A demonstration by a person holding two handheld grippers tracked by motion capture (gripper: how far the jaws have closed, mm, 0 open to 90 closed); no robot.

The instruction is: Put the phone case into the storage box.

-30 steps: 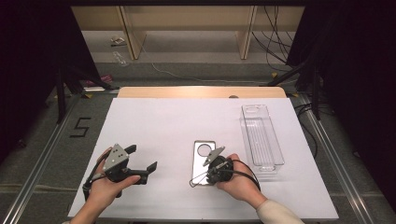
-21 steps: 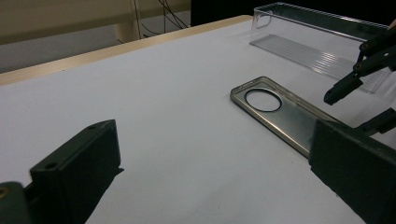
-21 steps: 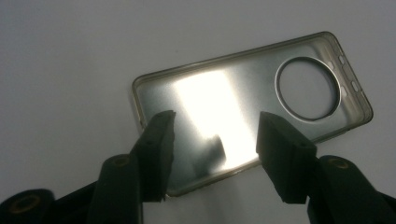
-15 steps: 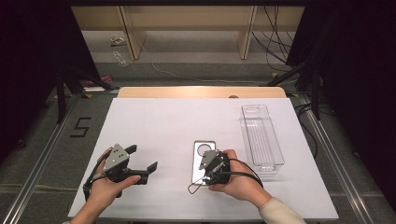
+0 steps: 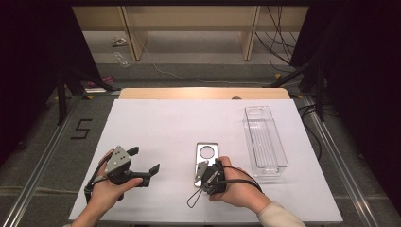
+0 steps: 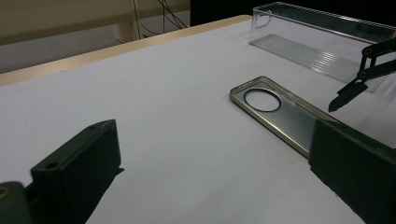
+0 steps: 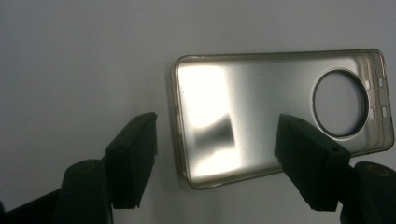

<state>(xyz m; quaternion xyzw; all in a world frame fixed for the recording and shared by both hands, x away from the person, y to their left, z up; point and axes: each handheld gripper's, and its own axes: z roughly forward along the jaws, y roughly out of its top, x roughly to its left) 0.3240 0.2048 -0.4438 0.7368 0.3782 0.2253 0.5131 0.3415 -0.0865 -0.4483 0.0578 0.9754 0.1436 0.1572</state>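
Observation:
A clear phone case [image 5: 206, 152] with a gold rim and a round camera hole lies flat on the white table [image 5: 161, 123]. My right gripper [image 5: 203, 173] hovers over its near end, pointing down. In the right gripper view the case [image 7: 261, 93] lies below the right gripper [image 7: 215, 128]; the jaws have just been opening, stand wide, and neither pad touches the case. My left gripper [image 5: 145, 159] rests at the front left, open and holding nothing. In the left gripper view the case [image 6: 280, 112] lies ahead of the left gripper [image 6: 212, 140].
A long clear plastic tray [image 5: 279, 166] stands to the right of the case, also seen in the left gripper view as the tray [image 6: 327, 21]. The table's wooden far edge [image 5: 203, 93] runs across the back. A "5" mark [image 5: 81, 128] sits on the floor at the left.
The right gripper has opened and drawn slightly left and toward the person, off the case's near end. The case lies where it was. The left gripper has kept still.

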